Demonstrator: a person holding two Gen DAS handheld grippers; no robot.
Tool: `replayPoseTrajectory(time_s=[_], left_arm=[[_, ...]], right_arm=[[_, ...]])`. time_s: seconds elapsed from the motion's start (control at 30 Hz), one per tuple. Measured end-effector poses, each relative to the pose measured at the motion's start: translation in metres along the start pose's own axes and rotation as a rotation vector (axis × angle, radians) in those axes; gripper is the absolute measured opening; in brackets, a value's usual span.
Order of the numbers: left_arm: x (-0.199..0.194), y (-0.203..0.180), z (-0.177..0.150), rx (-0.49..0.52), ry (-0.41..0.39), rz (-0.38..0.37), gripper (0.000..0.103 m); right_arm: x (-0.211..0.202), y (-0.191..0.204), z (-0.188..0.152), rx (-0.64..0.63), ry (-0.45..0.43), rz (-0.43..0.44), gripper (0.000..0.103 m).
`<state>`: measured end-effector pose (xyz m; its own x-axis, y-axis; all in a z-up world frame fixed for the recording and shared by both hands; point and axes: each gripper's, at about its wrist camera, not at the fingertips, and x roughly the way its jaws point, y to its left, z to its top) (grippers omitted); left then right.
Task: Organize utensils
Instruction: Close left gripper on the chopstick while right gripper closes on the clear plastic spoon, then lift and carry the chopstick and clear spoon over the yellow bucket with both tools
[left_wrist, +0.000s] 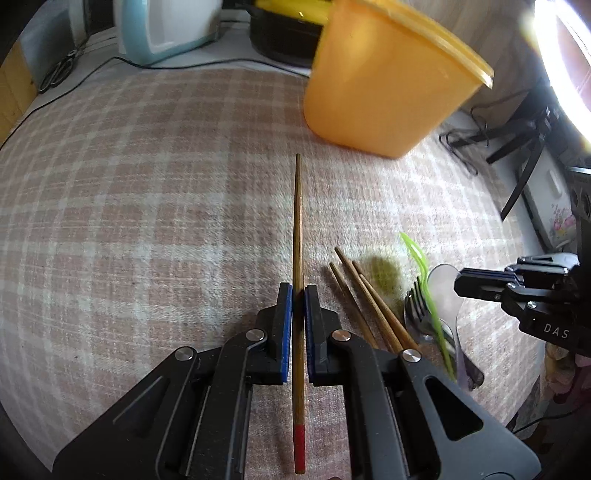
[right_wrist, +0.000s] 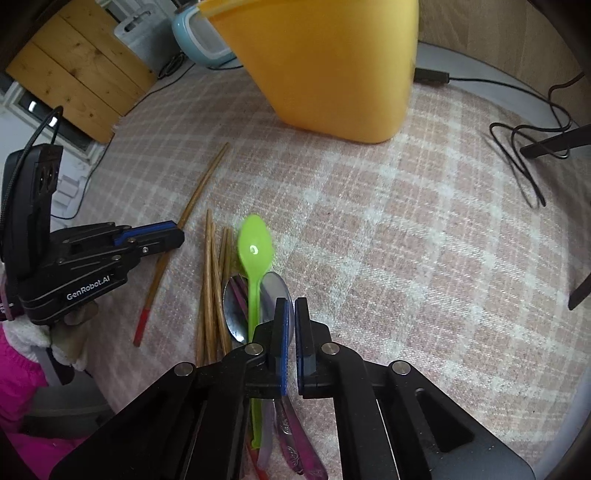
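left claw (left_wrist: 298, 295) grips chopstick (left_wrist: 297, 229) | right claw (right_wrist: 290, 314) nearly closed (empty) | orange tub (left_wrist: 384, 81) ahead

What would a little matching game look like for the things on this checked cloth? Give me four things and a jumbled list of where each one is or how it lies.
Things:
1. red-tipped chopstick
2. orange tub
3. green spoon
4. loose chopsticks

Places or states:
A. standing at the far side of the cloth
B. lying on top of the metal cutlery
C. clamped between the fingers of the left gripper
D. lying in a bunch on the cloth, left of the spoons

Pairs: 1-C, 2-A, 3-B, 4-D
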<state>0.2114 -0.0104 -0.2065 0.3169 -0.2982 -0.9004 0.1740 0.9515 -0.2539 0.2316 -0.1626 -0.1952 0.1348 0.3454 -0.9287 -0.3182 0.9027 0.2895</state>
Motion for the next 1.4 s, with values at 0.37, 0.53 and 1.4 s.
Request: replayPoseTrajectory(time_s=[0.37, 0.53, 1.4], left_arm=[[-0.040, 0.009, 0.008, -0.040, -0.102, -0.032, 0.004], [-0.055, 0.000, 0.013, -0.042, -0.155, -0.042, 0.004], [-0.115, -0.061, 0.140, 0.126, -0.524, -0.072, 0.004]], right_arm=[[-0.030, 0.000, -0.004, -0.004, -0.111, -0.036, 0.001], [-0.048, -0.005, -0.006, 0.008, -0.168, -0.040, 0.001], [-0.162, 0.012, 0.077, -0.008, -0.622, -0.211, 0.001]])
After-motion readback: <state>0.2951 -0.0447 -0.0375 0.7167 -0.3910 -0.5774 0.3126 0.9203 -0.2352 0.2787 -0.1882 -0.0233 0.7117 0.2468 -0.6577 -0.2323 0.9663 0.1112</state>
